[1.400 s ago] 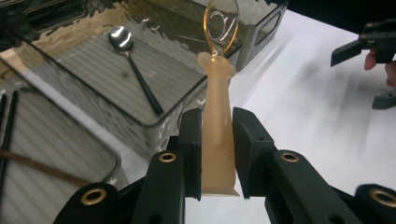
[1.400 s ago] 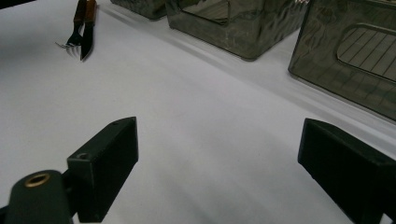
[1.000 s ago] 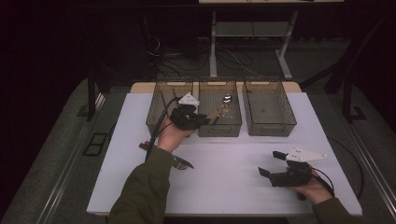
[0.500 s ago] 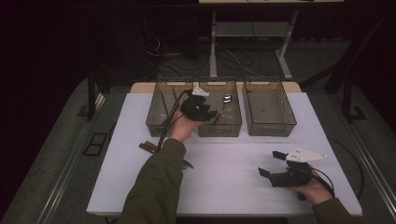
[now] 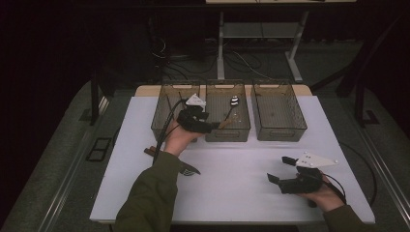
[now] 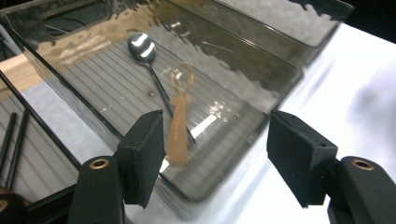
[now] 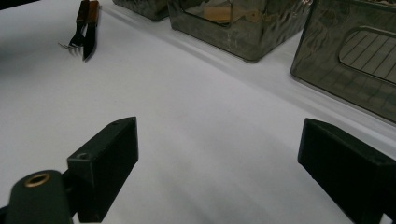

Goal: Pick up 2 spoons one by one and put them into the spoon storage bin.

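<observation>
My left gripper (image 5: 212, 126) (image 6: 215, 154) hovers at the front left corner of the middle clear bin (image 5: 227, 135) (image 6: 261, 84), jaws wide open. A tan wooden spoon (image 6: 177, 130) (image 5: 225, 123) hangs tilted just beside the left jaw, loose, over the bin's floor. A metal spoon (image 6: 142, 46) (image 5: 234, 101) lies farther back inside that bin. My right gripper (image 5: 282, 169) (image 7: 219, 168) stands open low over the white table at the front right, nothing between its jaws.
A left bin (image 5: 162, 116) holding dark sticks (image 6: 14, 140) and a right bin (image 5: 278, 130) (image 7: 355, 60) flank the middle one. A wooden-handled fork and knife (image 7: 84, 28) (image 5: 157, 151) lie on the table's left, near the left sleeve.
The left gripper carried the tan spoon over the middle bin, drew back a little and opened, letting the spoon go. The right gripper has hardly moved.
</observation>
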Tool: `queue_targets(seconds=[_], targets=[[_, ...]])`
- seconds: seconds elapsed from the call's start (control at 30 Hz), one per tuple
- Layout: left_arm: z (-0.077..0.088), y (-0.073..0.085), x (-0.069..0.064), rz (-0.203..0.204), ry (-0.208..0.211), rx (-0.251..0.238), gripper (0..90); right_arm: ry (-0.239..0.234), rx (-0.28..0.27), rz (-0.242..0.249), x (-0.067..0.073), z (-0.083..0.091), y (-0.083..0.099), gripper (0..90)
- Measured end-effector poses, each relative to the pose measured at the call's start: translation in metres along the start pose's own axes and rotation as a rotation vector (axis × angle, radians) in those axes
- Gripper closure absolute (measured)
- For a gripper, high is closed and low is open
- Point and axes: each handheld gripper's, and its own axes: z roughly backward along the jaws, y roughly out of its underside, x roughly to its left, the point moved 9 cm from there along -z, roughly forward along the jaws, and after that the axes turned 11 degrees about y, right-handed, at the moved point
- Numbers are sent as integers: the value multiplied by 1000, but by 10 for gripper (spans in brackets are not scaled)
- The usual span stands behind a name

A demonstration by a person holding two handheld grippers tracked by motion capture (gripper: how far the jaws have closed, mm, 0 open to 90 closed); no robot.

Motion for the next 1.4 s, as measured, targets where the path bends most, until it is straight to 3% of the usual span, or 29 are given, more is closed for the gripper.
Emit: queue_targets(seconds=[0.23, 0.47, 0.73, 0.97, 1.1, 1.4], targets=[[20, 15, -16, -5, 25, 1, 355, 0, 3, 1, 0, 0, 0, 121], [44, 36, -25, -5, 30, -17, 416, -1, 5, 0, 0, -1, 1, 121], [68, 63, -25, -3, 11, -18, 580, 1, 4, 3, -1, -1, 1, 121], [85, 86, -15, 8, -44, 11, 776, 2, 7, 6, -1, -1, 1, 121], [90, 98, -2, 23, -87, 59, 893, 3, 8, 9, -1, -2, 2, 121], [93, 128, 39, 87, -194, 173, 895, 6, 12, 8, -1, -2, 2, 121]])
